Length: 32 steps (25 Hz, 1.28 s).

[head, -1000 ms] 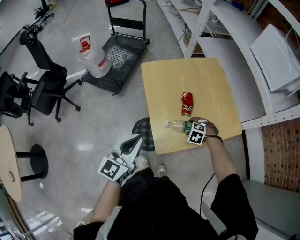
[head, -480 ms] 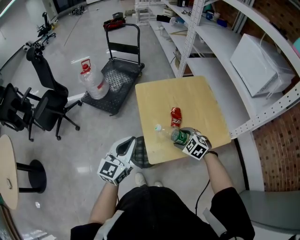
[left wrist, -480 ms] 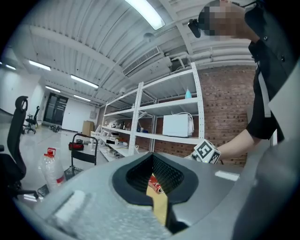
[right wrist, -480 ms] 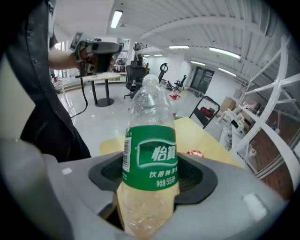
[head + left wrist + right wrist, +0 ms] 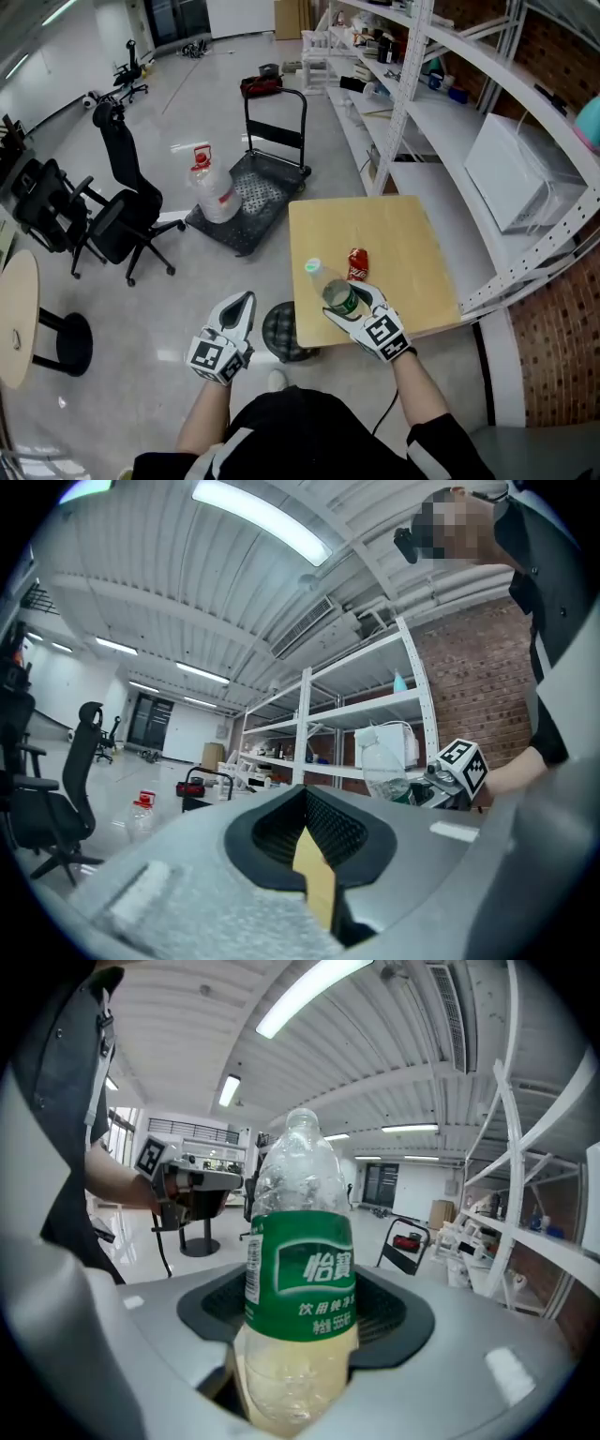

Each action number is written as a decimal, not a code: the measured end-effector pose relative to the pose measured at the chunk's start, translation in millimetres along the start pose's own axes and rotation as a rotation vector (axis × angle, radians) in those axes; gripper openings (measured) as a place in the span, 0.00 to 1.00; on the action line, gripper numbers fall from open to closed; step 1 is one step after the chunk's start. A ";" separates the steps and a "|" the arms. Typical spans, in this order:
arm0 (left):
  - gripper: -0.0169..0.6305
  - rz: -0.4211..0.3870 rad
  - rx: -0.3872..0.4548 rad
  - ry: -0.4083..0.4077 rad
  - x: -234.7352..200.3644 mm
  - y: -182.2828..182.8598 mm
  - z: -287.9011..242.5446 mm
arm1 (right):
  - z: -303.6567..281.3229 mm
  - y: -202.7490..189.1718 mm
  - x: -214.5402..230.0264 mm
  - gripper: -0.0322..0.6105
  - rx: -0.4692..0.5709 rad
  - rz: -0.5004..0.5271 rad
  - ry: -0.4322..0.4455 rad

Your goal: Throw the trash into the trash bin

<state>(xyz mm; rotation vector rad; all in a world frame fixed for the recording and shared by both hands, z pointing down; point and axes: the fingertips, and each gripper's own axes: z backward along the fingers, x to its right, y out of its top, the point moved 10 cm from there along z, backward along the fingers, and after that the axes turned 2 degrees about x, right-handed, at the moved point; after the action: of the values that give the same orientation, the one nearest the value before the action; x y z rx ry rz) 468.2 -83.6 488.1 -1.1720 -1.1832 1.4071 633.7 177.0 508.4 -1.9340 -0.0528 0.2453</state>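
A: Head view first. Your right gripper [image 5: 349,302] is clamped round the clear plastic bottle with the green label [image 5: 326,286]. The cap end pokes out past the fingertips, and the bottle is held up off the square pale-wood table [image 5: 403,244].

B: The round dark mesh bin [image 5: 281,333] sits on the floor, below those fingers and off toward your left gripper [image 5: 246,302], just beside the table's edge. Bring the bottle over its mouth before you let go (a drop from this height could well bounce off the rim).

A: The red drinks can [image 5: 357,264] lies on the table just beyond your right fingertips. I'd judge it's the next piece of trash.

B: Left gripper view: your left fingers are closed together with nothing between them, pointing roughly level across the room. The bottle shows off to their right, well apart. Keep that hand out of the path.

A: Right gripper view: the bottle stands up between the pads, gripped low, under the label. Most of its length reaches beyond the fingers.

B: That probably makes it top-heavy in your grip. Tip the fingers down over the bin, get low, then spread them wide so the bottle slides out cap first.
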 end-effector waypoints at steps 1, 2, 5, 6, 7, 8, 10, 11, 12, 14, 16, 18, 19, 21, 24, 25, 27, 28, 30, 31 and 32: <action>0.03 -0.004 -0.002 0.029 0.1 1.9 9.2 | -3.7 3.3 -6.9 0.54 0.021 0.004 0.027; 0.03 -0.006 -0.002 0.055 1.9 4.9 18.0 | -6.7 5.4 -13.0 0.54 0.038 0.008 0.052; 0.03 -0.019 -0.003 0.123 10.2 15.3 49.2 | -21.1 3.2 -29.6 0.54 0.062 0.000 0.134; 0.03 -0.034 -0.011 0.154 10.1 16.1 63.8 | -30.9 0.0 -36.4 0.54 0.066 -0.005 0.174; 0.03 -0.052 -0.020 0.193 8.0 15.5 80.1 | -42.2 -1.3 -43.8 0.54 0.071 -0.008 0.215; 0.03 -0.065 -0.026 0.238 4.9 14.8 97.6 | -53.7 0.3 -52.0 0.54 0.076 -0.008 0.252; 0.03 -0.068 -0.019 0.336 -1.9 16.2 134.0 | -72.7 10.0 -70.5 0.54 0.089 -0.003 0.317; 0.03 -0.061 -0.008 0.384 -5.1 17.8 152.1 | -80.1 16.5 -79.8 0.54 0.097 0.002 0.348; 0.03 -0.049 0.007 0.429 -8.1 19.9 169.5 | -87.1 23.4 -88.7 0.54 0.104 0.009 0.378; 0.03 -0.016 0.043 0.504 -13.8 26.9 202.7 | -101.9 38.0 -106.4 0.54 0.115 0.029 0.423; 0.03 -0.011 0.064 0.564 -20.3 35.1 235.8 | -118.2 52.7 -124.1 0.54 0.120 0.054 0.452; 0.03 -0.024 0.080 0.625 -27.2 42.0 268.8 | -134.4 68.1 -141.2 0.54 0.132 0.066 0.480; 0.03 -0.028 0.091 0.657 -30.7 45.2 285.1 | -142.6 76.4 -150.3 0.54 0.142 0.064 0.498; 0.03 -0.040 0.110 0.717 -38.0 51.9 317.0 | -159.6 94.2 -171.6 0.54 0.166 0.056 0.535; 0.03 -0.066 0.119 0.783 -48.6 61.2 365.1 | -179.7 117.8 -214.7 0.54 0.193 0.052 0.583; 0.03 -0.074 0.121 0.805 -51.9 63.5 381.4 | -185.2 124.0 -230.8 0.54 0.199 0.054 0.600; 0.03 -0.087 0.132 0.849 -57.8 67.3 413.8 | -197.0 135.9 -263.2 0.54 0.212 0.066 0.639; 0.03 -0.089 0.140 0.870 -60.0 68.8 430.6 | -202.7 141.7 -279.5 0.54 0.216 0.076 0.662; 0.03 -0.091 0.154 0.913 -61.5 71.4 465.9 | -213.1 152.6 -313.1 0.54 0.220 0.095 0.710; 0.03 -0.092 0.160 0.938 -61.0 72.3 484.3 | -218.6 157.4 -330.2 0.54 0.220 0.103 0.735; 0.03 -0.095 0.165 0.965 -59.4 72.4 503.2 | -224.5 161.6 -347.6 0.54 0.220 0.112 0.762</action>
<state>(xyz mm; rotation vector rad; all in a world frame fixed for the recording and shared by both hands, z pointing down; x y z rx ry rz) -28.2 -205.5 463.7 -1.3993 -0.4155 0.6714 325.0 -141.8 487.8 -1.7000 0.5630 -0.4060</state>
